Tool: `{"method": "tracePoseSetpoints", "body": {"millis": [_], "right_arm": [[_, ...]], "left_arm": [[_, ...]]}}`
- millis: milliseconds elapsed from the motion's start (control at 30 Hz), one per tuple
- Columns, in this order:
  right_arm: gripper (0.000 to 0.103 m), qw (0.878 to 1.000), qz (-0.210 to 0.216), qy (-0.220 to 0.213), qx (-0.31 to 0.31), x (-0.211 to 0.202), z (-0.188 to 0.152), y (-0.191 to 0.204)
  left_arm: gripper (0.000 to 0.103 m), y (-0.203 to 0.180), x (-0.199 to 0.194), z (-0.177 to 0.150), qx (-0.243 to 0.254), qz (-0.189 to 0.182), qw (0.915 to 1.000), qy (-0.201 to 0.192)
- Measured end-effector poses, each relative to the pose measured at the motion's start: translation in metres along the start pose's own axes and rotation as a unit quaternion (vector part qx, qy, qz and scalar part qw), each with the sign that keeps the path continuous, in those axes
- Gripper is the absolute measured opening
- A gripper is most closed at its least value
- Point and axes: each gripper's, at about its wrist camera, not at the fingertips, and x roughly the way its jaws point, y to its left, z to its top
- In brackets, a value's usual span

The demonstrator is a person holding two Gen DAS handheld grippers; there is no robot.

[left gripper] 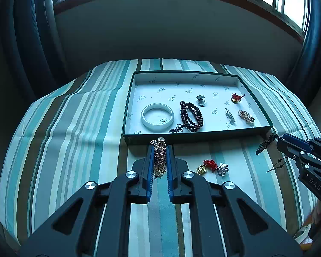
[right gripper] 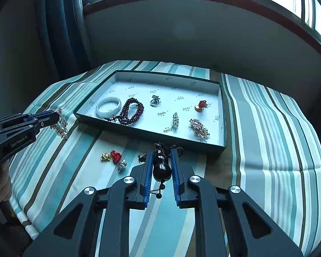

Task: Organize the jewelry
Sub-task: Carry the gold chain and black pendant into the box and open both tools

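A shallow green box with a white printed floor holds a white bangle, a dark bead bracelet, a silver ring, a red-and-gold charm, a silver clip and a gold brooch. My left gripper is shut on a gold chain, just before the box's near wall. My right gripper is shut on a black gourd pendant with a dark cord.
On the striped cloth in front of the box lie a gold charm with a red knot and a silver flower piece. A wall and window stand behind the table.
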Motion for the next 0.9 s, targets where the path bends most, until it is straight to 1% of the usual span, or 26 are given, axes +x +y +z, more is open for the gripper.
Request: {"method": "tracePoseSetpoints", "body": {"millis": [167, 333, 533, 700, 900], "right_arm": [[0.018, 1.000, 0.000, -0.019, -0.001, 0.004, 0.021, -0.003], [0.018, 0.999, -0.002, -0.034, 0.002, 0.017, 0.047, -0.007], [0.018, 0.999, -0.009, -0.040, 0.002, 0.044, 0.074, -0.015], [0.018, 0.999, -0.011, -0.032, 0.008, 0.078, 0.091, -0.023], [0.018, 1.000, -0.014, -0.014, 0.014, 0.117, 0.101, -0.031]], "left_arm": [[0.011, -0.001, 0.005, 0.021, -0.003, -0.001, 0.9999, -0.014], [0.011, -0.006, 0.013, 0.049, 0.001, 0.000, 0.9994, -0.035], [0.011, -0.013, 0.041, 0.082, 0.006, 0.008, 0.9988, -0.049], [0.011, -0.013, 0.083, 0.103, 0.000, 0.013, 0.9993, -0.034], [0.011, -0.016, 0.130, 0.116, 0.003, 0.021, 0.9997, -0.010]]}}
